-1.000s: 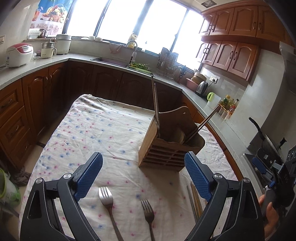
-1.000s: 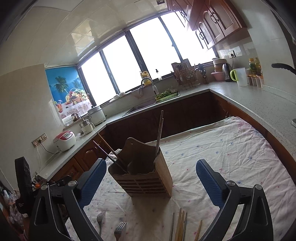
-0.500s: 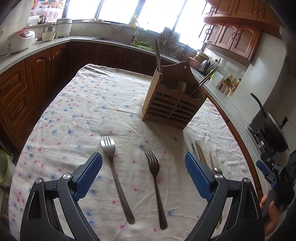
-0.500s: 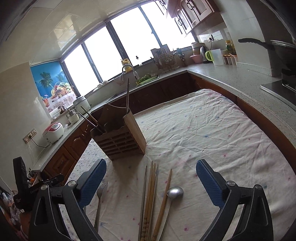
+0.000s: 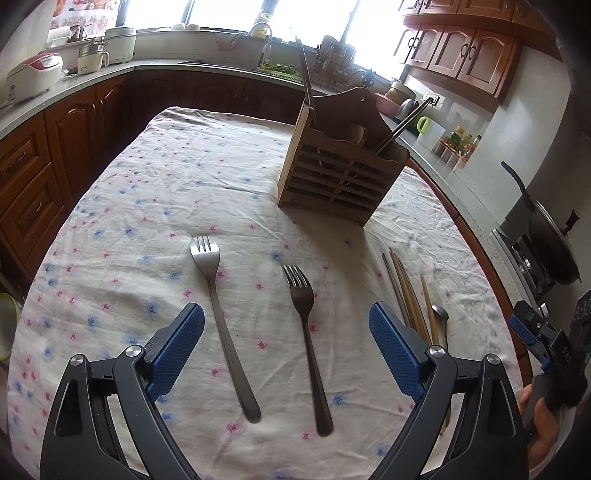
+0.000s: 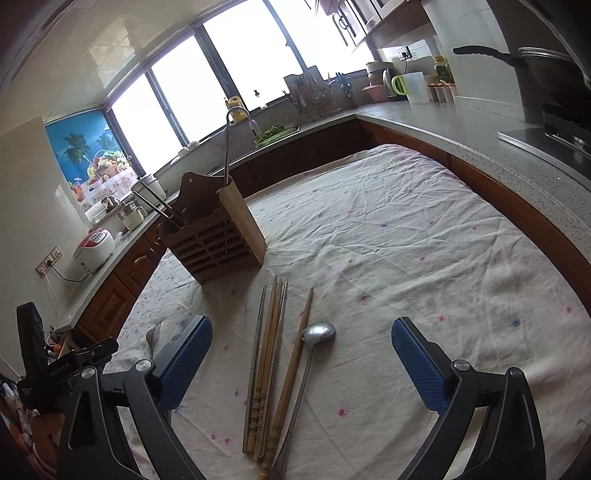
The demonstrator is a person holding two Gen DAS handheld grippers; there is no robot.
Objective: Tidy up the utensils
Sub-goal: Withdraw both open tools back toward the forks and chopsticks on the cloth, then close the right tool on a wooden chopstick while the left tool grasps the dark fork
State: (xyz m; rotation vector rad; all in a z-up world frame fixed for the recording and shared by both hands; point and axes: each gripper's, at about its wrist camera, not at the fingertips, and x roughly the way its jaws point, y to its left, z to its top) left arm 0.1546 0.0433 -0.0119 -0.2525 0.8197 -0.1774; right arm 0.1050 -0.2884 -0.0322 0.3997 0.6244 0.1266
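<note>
A wooden slatted utensil holder [image 5: 334, 181] stands on the cloth-covered table [image 5: 147, 192] with a few utensils upright in it; it also shows in the right wrist view [image 6: 218, 243]. Two metal forks lie side by side: a left fork [image 5: 221, 325] and a right fork [image 5: 306, 332]. My left gripper [image 5: 286, 343] is open above their handles. Several chopsticks [image 6: 267, 362] and a metal spoon [image 6: 312, 354] lie between the fingers of my open right gripper [image 6: 301, 358], which holds nothing.
Kitchen counters [image 6: 461, 122] wrap around the table. A rice cooker [image 5: 31, 74] stands at far left, a sink and faucet [image 5: 264, 33] at the back, a wok on the stove [image 5: 550, 243] at right. The right gripper's body [image 5: 550, 354] shows in the left wrist view.
Both grippers have pulled back and tilted down. The forks, chopsticks and spoon have come fully into view; the holder now sits farther off. Both jaws stay open.
</note>
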